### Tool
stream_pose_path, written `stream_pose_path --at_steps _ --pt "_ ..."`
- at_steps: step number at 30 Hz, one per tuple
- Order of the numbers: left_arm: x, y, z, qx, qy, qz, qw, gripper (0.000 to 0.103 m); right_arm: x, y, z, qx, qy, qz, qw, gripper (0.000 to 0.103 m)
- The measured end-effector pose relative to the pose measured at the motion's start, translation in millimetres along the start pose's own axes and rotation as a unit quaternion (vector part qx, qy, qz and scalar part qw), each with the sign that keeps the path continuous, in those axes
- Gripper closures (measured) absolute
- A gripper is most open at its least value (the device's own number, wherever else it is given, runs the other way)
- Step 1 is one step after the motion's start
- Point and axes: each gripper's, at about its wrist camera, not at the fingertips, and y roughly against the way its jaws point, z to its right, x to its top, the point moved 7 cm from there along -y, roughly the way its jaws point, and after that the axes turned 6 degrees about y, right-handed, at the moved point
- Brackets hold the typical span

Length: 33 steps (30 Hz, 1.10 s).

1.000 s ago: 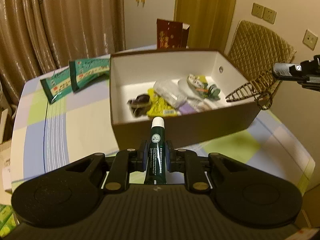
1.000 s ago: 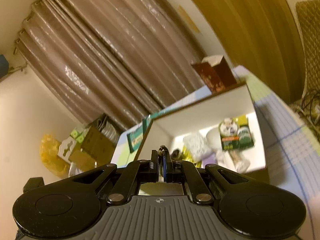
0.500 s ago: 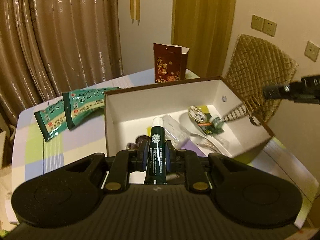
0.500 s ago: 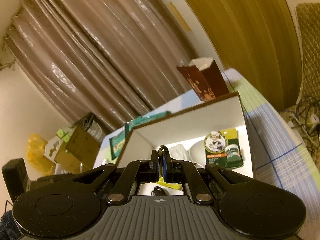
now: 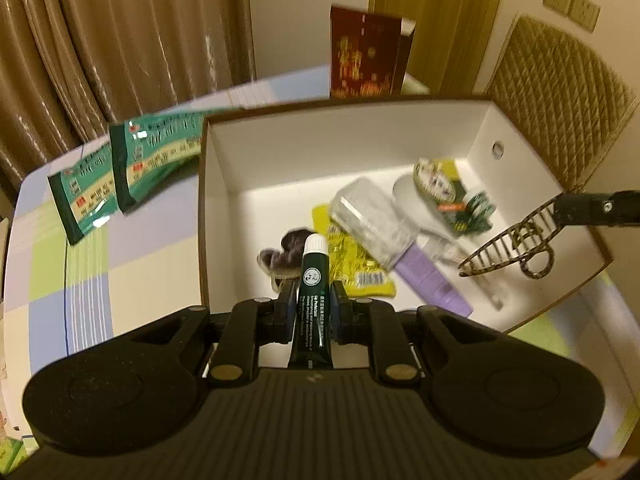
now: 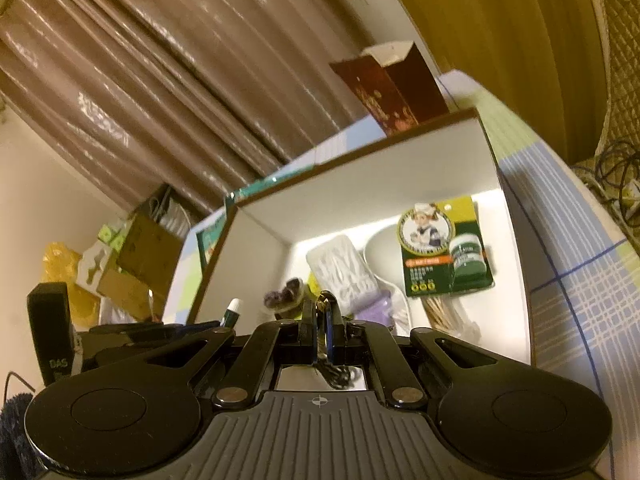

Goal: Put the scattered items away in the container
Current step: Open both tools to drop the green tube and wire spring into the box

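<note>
Green tube [image 5: 313, 284] with a white cap sits clamped in the left gripper [image 5: 313, 312], over the box [image 5: 202, 216]. At the box's right side the right gripper [image 6: 321, 334] pinches a hair claw [image 5: 506, 246]. Inside lie a scrunchie [image 5: 282, 258], yellow packet [image 5: 352, 258] and carded jar [image 6: 444, 252]. Two green packets [image 5: 120, 172] rest on the table [image 5: 80, 280].

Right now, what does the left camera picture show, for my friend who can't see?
The left gripper holds a small dark green tube over an open box full of small things. At right, the other gripper holds a hair clip over the box, and two green packets lie on the checked tablecloth.
</note>
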Motion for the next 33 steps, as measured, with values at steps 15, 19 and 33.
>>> stream_pose_path --at_steps 15,19,33 --pt "-17 -26 2 0.004 -0.004 -0.049 0.9988 0.088 -13 -12 12 -0.013 -0.018 -0.046 0.999 0.102" --pt "-19 -25 1 0.003 0.002 -0.05 0.9987 0.086 -16 -14 16 -0.029 -0.012 -0.057 0.998 0.102" --pt "-14 -9 2 0.004 0.006 -0.036 0.9993 0.064 -12 -7 10 -0.063 0.028 -0.059 0.996 0.028"
